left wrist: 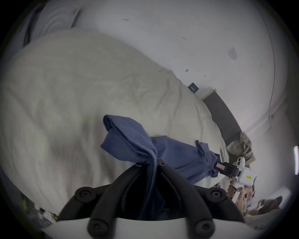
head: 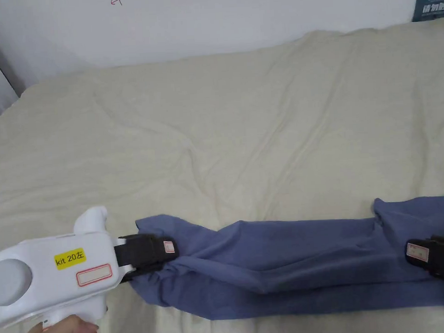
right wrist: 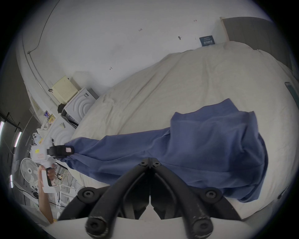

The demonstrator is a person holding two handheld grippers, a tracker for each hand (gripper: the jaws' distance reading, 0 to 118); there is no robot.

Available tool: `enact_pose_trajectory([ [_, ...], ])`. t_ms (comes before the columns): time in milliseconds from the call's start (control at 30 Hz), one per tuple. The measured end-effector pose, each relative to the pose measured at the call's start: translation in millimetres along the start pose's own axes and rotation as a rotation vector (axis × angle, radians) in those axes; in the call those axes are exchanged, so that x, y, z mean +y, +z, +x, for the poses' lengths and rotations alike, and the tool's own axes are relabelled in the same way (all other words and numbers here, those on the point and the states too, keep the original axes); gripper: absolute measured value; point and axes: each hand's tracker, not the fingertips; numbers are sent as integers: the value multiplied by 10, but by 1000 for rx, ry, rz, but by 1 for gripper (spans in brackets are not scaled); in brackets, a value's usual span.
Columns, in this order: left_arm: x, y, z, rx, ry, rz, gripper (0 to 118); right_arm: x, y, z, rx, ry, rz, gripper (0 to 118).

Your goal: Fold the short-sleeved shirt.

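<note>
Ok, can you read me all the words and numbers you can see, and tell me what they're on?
Yellow sticker on the left hand-held gripper: printed writing, but it is a label, so not quoted.
Red-edged sticker below it: looks blank.
Dark sign on the wall: too blurred to read.
Red scribble on the wall: unclear.

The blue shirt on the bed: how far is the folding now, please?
Done: the blue shirt is gathered into a long band across the bed. In hand: the left gripper pinches one end and the right gripper the other, and the cloth runs stretched between them. Left: it is still loose and wrinkled, so laying it flat and the final neat folds remain.
</note>
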Motion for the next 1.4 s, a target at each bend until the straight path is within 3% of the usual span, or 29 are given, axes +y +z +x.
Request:
enact_pose_trajectory([
  [200, 34, -467, 1008, -113, -188, -83, 7, 1, 194, 256, 39, -67, 29, 0],
  [533, -199, -1947, 1662, -166, -243, -370, 8, -59, 443, 578, 12, -110, 67, 0],
  [600, -269, -2057, 1744, -150, -282, -402, 27, -80, 430, 619, 16, -128, 66, 0],
  [633, -287, -2087, 1765, -158, -307, -416, 48, -87, 431, 624, 17, -129, 66, 0],
  [667, -313, -2076, 1801, -168, -301, -413, 87, -91, 425, 614, 17, -130, 67, 0],
  [700, -322, -2068, 1834, -178, -316, -416, 109, -90, 420, 615, 17, -131, 65, 0],
  [733, -326, -2031, 1870, -188, -327, -397, 118, -88, 415, 619, 18, -132, 63, 0],
  [767, -296, -1942, 1903, -210, -342, -337, 118, -87, 409, 626, 21, -134, 62, 0],
  [933, -112, -1534, 1855, -239, -348, -299, 117, -79, 404, 623, 37, -159, 76, 0],
  [967, -52, -1416, 1773, -233, -306, -249, 110, -83, 426, 616, 38, -156, 83, 0],
  [1000, -18, -1318, 1709, -222, -283, -225, 95, -84, 441, 614, 39, -157, 87, 0],
  [1033, 17, -1185, 1616, -201, -250, -174, 73, -83, 456, 617, 42, -159, 90, 0],
  [1067, 32, -1071, 1522, -177, -233, -135, 37, -87, 472, 613, 44, -160, 93, 0],
  [1100, 28, -973, 1417, -142, -217, -94, 18, -88, 480, 612, 44, -161, 96, 0],
  [1167, -4, -899, 1249, -60, -176, -23, 13, -89, 491, 611, 36, -158, 99, 0],
  [1233, -82, -964, 1082, 64, -211, -114, 12, -83, 501, 603, 31, -150, 94, 0],
  [1400, -337, -1314, 959, 0, -163, -237, 8, -94, 535, 590, 32, -157, 112, 0],
])
